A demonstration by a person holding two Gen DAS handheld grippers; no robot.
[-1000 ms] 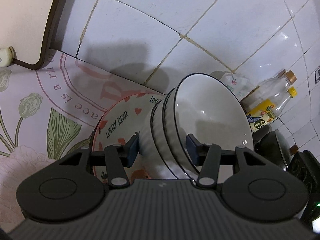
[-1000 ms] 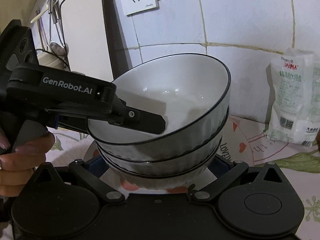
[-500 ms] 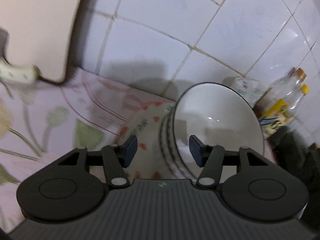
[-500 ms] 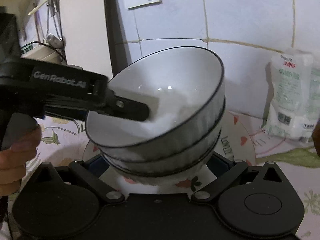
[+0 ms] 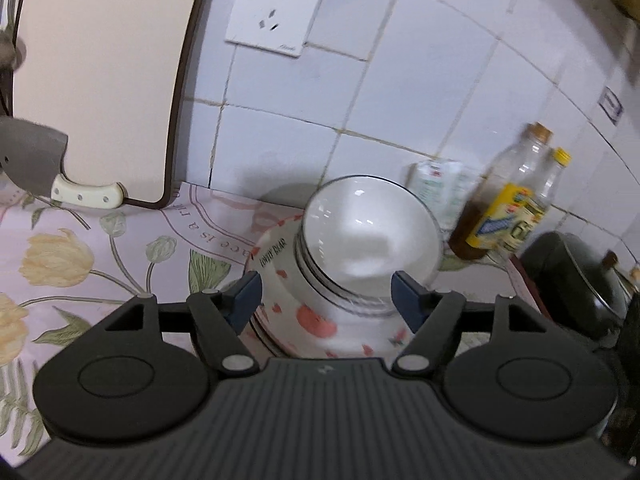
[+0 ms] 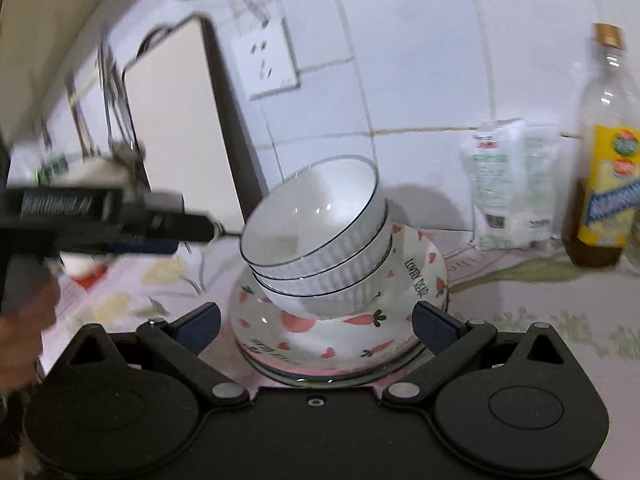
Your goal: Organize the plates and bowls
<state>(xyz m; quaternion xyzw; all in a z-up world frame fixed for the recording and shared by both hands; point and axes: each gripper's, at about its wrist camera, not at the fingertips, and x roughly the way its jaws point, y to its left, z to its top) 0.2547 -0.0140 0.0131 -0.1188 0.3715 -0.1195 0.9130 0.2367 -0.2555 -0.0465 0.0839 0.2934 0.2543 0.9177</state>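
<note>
A stack of white ribbed bowls with dark rims [image 6: 320,236] leans tilted on a stack of plates; the top plate has carrots and hearts [image 6: 344,332]. In the left wrist view the bowls [image 5: 368,240] and plate [image 5: 304,320] lie just ahead. My left gripper [image 5: 326,300] is open and empty, drawn back from the bowls; it also shows in the right wrist view [image 6: 188,230], left of the bowls. My right gripper [image 6: 316,328] is open and empty, its fingers on either side of the plate stack without touching.
A cutting board [image 5: 100,80] and a cleaver [image 5: 36,164] stand against the tiled wall at left. An oil bottle [image 6: 608,160] and a white packet [image 6: 512,184] stand at right. A dark pot [image 5: 576,280] sits far right. A wall socket [image 5: 276,20] is above.
Both grippers have pulled back from the bowl stack. The left gripper has let go of the bowl rim and opened wider. The bowls now rest tilted on the plates.
</note>
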